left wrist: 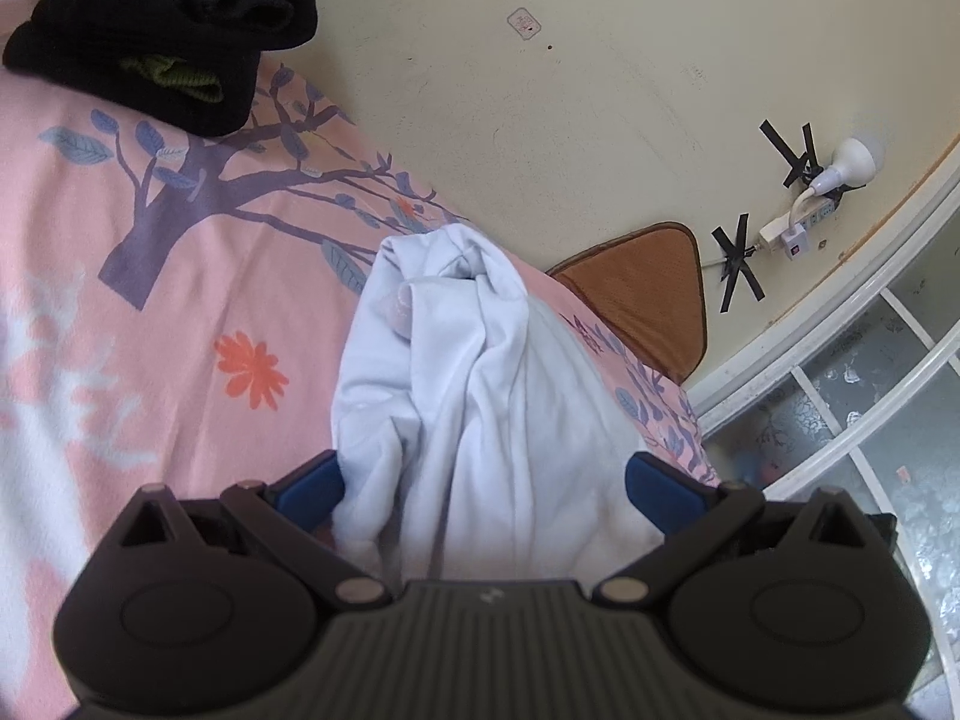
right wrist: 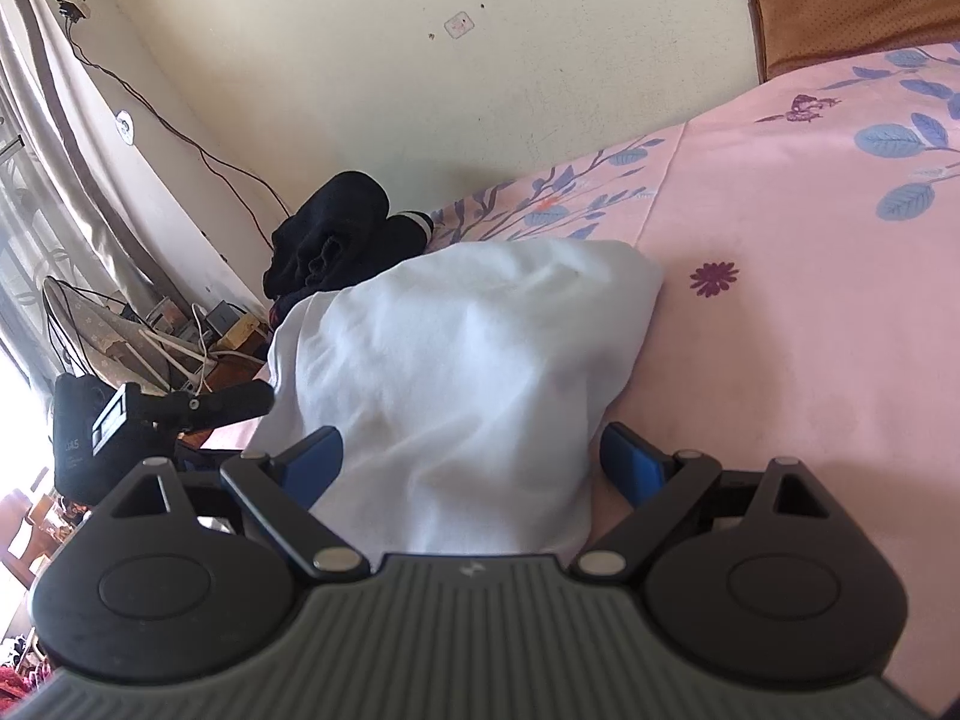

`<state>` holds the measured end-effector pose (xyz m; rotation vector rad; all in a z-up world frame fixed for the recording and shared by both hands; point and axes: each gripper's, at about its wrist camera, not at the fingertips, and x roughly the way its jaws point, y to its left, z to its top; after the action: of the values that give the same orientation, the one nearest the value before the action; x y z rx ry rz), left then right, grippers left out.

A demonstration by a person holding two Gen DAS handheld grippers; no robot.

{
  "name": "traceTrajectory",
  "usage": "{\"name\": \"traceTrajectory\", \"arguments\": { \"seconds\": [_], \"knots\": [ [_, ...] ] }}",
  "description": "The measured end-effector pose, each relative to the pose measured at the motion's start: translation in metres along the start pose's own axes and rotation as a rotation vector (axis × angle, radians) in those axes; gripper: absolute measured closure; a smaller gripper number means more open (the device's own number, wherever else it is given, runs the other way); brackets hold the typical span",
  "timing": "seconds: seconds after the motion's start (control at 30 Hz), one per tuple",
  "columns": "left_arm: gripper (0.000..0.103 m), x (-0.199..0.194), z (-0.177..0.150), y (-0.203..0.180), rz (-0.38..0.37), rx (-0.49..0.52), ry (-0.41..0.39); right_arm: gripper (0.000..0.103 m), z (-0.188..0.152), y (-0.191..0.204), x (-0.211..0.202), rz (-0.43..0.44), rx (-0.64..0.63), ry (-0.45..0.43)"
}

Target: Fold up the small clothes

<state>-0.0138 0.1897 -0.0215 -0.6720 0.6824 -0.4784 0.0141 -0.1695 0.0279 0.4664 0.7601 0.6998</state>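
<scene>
The bed (left wrist: 150, 312), spread with a pink sheet printed with a purple tree and flowers, serves as the folding surface, which is likely why everything is worked over it rather than on any harder top. Against the wall at the far edge of the bed sits a heap of black clothes (left wrist: 162, 30), with a green piece tucked in it; it looks set aside there to keep the middle of the bed free. A brown cushion (left wrist: 642, 294) stands at another edge of the bed, by the wall.

The white garment (left wrist: 474, 396) is the piece in hand. It lies bunched and creased over the middle of the bed, one end running into each claw, so it seems to be held from two ends in order to shake or spread it flat before a first fold.

The left claw (left wrist: 483, 480) has its blue fingers (left wrist: 312, 483) spread wide with cloth filling the gap; whether they grip it I cannot tell. The right claw (right wrist: 471, 456) stands the same way, fingers apart and white cloth between them.
</scene>
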Motion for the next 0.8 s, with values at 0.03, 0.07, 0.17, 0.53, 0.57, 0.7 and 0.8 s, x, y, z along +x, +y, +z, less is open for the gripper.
{"name": "traceTrajectory", "arguments": {
  "seconds": [0.03, 0.07, 0.17, 0.53, 0.57, 0.7, 0.8],
  "knots": [
    [0.009, 0.000, 0.001, 0.001, 0.014, -0.008, 0.001, 0.009, 0.004, 0.000, 0.006, 0.007, -0.003, 0.024],
    [0.017, 0.000, 0.001, 0.002, 0.025, -0.013, -0.001, 0.015, 0.008, 0.000, 0.011, 0.007, -0.011, 0.043],
    [0.047, 0.004, -0.002, -0.001, 0.098, -0.019, -0.020, 0.045, 0.015, 0.006, 0.028, -0.031, -0.044, 0.089],
    [0.056, 0.100, 0.047, -0.098, 0.035, 0.108, 0.019, 0.079, 0.077, -0.012, -0.033, -0.105, -0.187, -0.117],
    [0.056, 0.121, 0.056, -0.116, 0.020, 0.144, 0.027, 0.079, 0.088, -0.022, -0.044, -0.132, -0.191, -0.145],
    [0.056, 0.215, 0.079, -0.184, -0.037, 0.255, 0.086, 0.079, 0.131, -0.081, -0.086, -0.257, -0.168, -0.254],
    [0.056, 0.288, 0.085, -0.215, -0.053, 0.291, 0.120, 0.079, 0.158, -0.136, -0.107, -0.344, -0.128, -0.306]
  ]
}}
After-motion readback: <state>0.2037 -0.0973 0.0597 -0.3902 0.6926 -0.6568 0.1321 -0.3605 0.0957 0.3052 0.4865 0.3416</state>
